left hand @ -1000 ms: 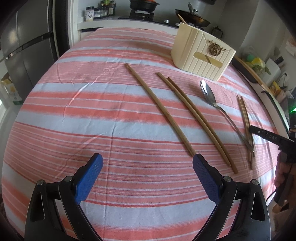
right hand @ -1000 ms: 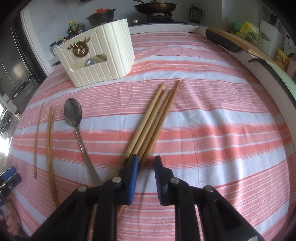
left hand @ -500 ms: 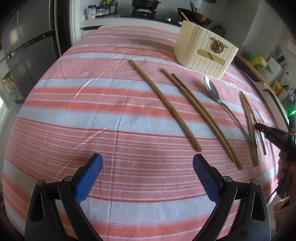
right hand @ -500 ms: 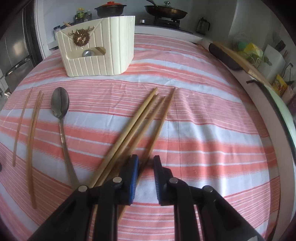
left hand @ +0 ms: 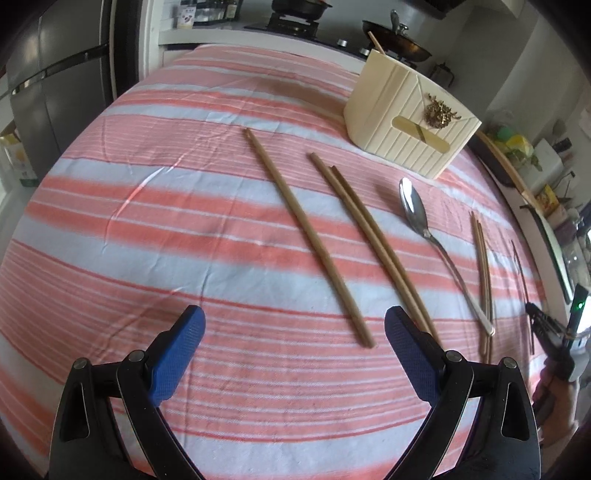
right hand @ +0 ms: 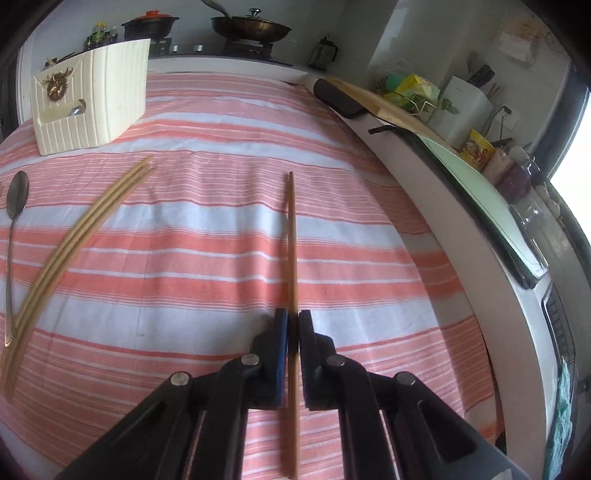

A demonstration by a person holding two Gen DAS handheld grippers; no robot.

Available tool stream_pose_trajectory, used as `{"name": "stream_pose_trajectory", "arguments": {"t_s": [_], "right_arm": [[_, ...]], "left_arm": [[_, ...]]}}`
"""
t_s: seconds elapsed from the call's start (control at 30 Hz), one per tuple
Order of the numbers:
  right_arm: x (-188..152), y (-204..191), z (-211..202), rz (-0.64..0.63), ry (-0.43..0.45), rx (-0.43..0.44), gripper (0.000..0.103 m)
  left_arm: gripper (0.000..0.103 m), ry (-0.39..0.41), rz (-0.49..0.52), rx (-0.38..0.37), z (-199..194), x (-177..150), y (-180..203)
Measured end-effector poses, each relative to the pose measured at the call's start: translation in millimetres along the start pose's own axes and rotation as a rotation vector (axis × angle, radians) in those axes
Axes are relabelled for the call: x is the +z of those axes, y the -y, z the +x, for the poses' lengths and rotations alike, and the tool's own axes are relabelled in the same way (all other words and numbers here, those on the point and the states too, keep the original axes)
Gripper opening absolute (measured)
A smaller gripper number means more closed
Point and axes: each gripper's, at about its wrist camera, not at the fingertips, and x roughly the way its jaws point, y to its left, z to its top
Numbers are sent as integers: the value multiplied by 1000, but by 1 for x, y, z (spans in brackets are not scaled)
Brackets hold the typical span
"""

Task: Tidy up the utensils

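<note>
- The right hand-held gripper (right hand: 294, 325), at the lower middle of its view, is clamped on one chopstick (right hand: 292, 236) that runs straight up the frame over the striped cloth (right hand: 369, 229).
- The left hand-held gripper (left hand: 294, 325) hangs wide open and empty at the bottom of its view.
- Loose chopsticks (left hand: 310, 240) and a spoon (left hand: 413, 205) lie mid-frame on the bench.
- The cream utensil holder (left hand: 406, 118) stands at the upper right of that view.

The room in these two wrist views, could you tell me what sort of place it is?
Most likely a home kitchen: a stove carrying a lidded frying pan and a pot sits behind the striped tablecloth, and a grey fridge stands beside it.
</note>
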Motion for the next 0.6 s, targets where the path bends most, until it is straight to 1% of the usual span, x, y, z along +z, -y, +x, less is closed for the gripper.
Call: {"name": "stream_pose_trajectory", "arguments": {"t_s": [0.07, 0.13, 0.2, 0.23, 0.33, 0.43, 0.6], "right_arm": [[-4, 7, 1, 31, 19, -5, 7], [-7, 10, 1, 50, 42, 20, 7], [-7, 13, 0, 70, 41, 53, 7], [-8, 15, 1, 79, 41, 66, 7], [-8, 21, 3, 107, 42, 101, 7], [-8, 24, 4, 121, 44, 117, 7], [-8, 25, 5, 122, 45, 118, 7]], "left_arm": [[98, 13, 8, 10, 9, 7, 9], [98, 8, 21, 50, 24, 12, 17], [98, 3, 41, 117, 36, 13, 22], [98, 12, 67, 156, 39, 12, 26], [98, -4, 139, 227, 42, 4, 30], [102, -9, 175, 242, 35, -4, 20], [103, -34, 157, 255, 23, -7, -6]]}}
